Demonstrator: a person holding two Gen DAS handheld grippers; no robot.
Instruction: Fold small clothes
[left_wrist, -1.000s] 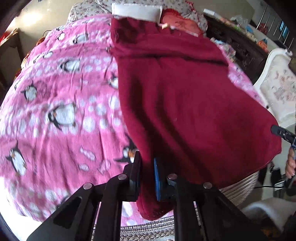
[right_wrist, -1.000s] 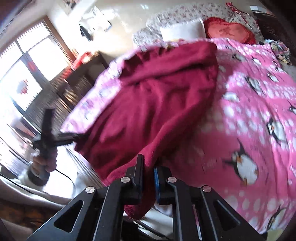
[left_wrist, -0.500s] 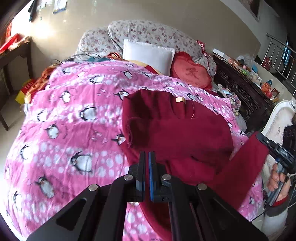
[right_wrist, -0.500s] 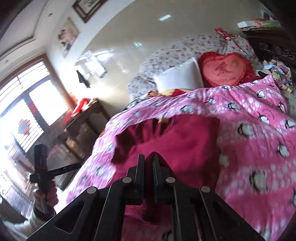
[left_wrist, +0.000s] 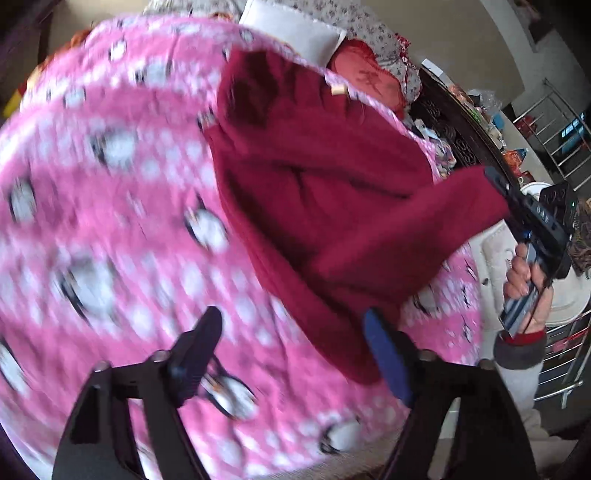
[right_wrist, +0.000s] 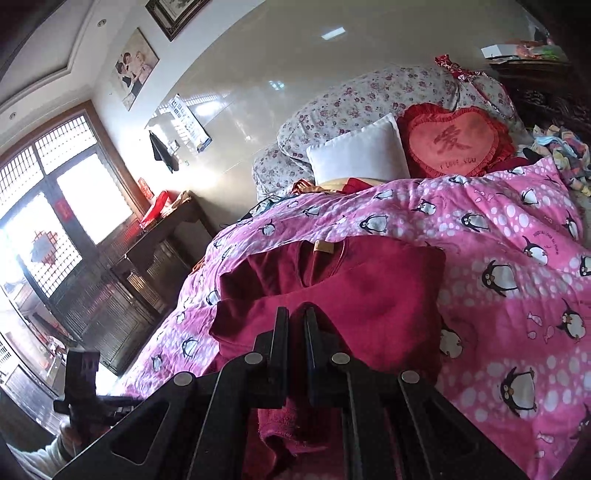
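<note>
The left tongs (left_wrist: 291, 343) were pinching the garment (left_wrist: 314, 177) 0.5 s ago; now they are spread & empty. The right tongs (right_wrist: 295, 325) are kept pressed on its hem, carried over the bed (right_wrist: 498, 229) middle. Fold prob. half done.

The red heart cushion (right_wrist: 456, 142), just right of the white pillow (right_wrist: 360, 153), carries a large Chinese character; below it, small "I LOVE YOU".
</note>
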